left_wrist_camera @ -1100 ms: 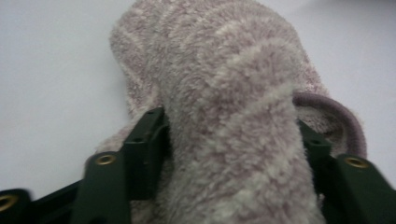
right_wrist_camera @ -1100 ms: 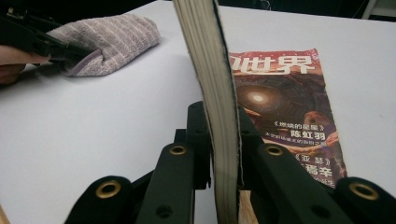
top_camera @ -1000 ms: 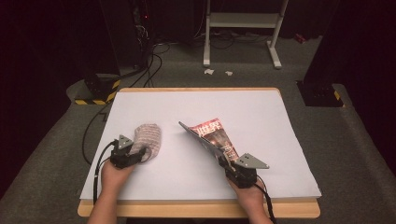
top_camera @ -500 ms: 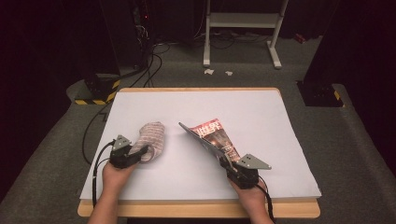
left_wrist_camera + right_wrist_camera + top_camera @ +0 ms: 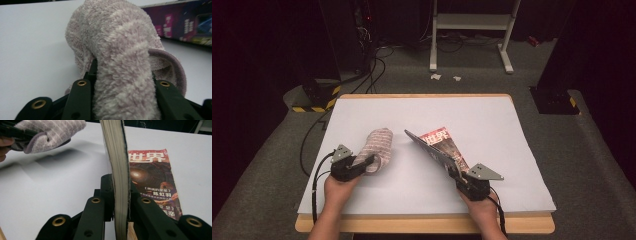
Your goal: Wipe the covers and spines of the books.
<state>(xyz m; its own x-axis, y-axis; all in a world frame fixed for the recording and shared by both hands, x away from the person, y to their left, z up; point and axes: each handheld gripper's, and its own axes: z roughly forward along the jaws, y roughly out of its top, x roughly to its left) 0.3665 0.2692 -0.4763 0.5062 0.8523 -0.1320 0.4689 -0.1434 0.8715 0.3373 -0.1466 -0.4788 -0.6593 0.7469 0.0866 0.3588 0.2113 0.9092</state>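
Note:
A fluffy pink-and-white striped sock point(image 5: 380, 142) lies left of centre on the white table point(image 5: 502, 125). My left gripper point(image 5: 371, 161) has just been closing on its near end, and the jaws now pinch it. Seen up close, the sock point(image 5: 120, 45) bulges up between the jaws of the left gripper point(image 5: 122, 75). My right gripper point(image 5: 453, 171) is shut on a paperback book point(image 5: 438, 146) with a red cover, held tilted with its spine edge up. In the right gripper view the book's page block point(image 5: 117, 165) stands between the jaws of the right gripper point(image 5: 120, 192); the cover point(image 5: 150, 180) hangs open onto the table.
A wooden rim point(image 5: 422, 224) runs along the table's near edge. Cables point(image 5: 312, 145) trail off the left side. A white metal stand point(image 5: 472, 25) and dark equipment stand on the floor beyond. In the right gripper view, the sock point(image 5: 50, 132) hangs at the upper left.
The left gripper has closed on the sock's near end and lifted it a little off the table. The right hand and the book have kept still.

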